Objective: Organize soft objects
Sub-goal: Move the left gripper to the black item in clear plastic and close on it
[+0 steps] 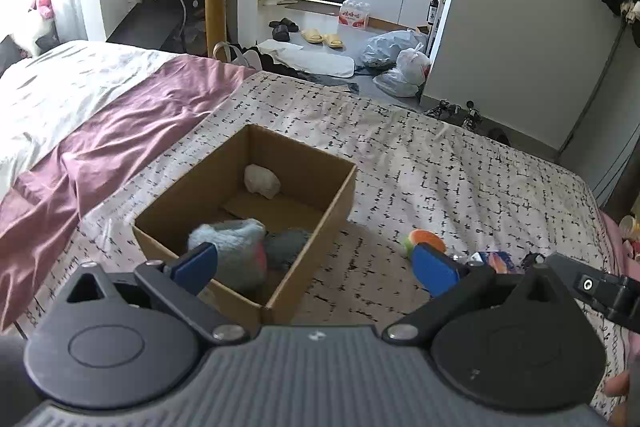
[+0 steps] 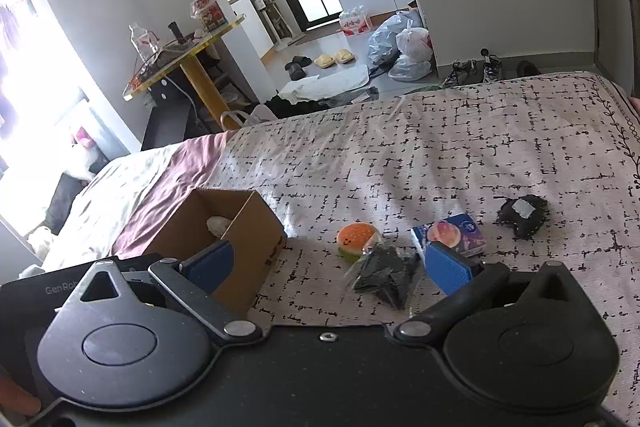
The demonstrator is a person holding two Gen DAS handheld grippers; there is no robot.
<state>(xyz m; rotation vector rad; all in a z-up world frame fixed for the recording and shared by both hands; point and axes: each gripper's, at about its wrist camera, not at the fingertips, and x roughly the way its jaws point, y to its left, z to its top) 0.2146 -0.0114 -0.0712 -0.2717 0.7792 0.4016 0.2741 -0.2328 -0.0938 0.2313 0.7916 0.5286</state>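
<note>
Risk mainly sitting w/ the leftovers on the bed [image 2: 440, 155], not the box. Both sets of fingers standing wide apart, gripping nothing: left gripper [image 1: 316, 263] hovering over near corner of cardboard box [image 1: 324, 195], right gripper [image 2: 332, 259] hanging above the loose items. Already lying inside box: white soft lump [image 1: 262, 179] at far end, fluffy pale-blue piece [image 1: 236, 247] and grey one [image 1: 286, 245] at near end. Waiting outside, on the bedspread: burger squishy [image 2: 355, 237] just beside box, bagged black item [image 2: 384, 277] touching it, tissue pack [image 2: 450, 233] near, dark pouch [image 2: 522, 215] well apart.

Likely trouble:
- Slippery plastic bag sliding out of a pinch, or only the film getting caught, contents sagging.
- Burger and bag touching, so closing on one probably dragging or nudging the other.
- Squishy compressing, then popping free if gripped off-centre.
- Box light, sitting on soft mattress; bumping its wall while dropping stuff in prob. tipping or shoving it.
- Grippers crowding each other near box, possibly clashing.
</note>
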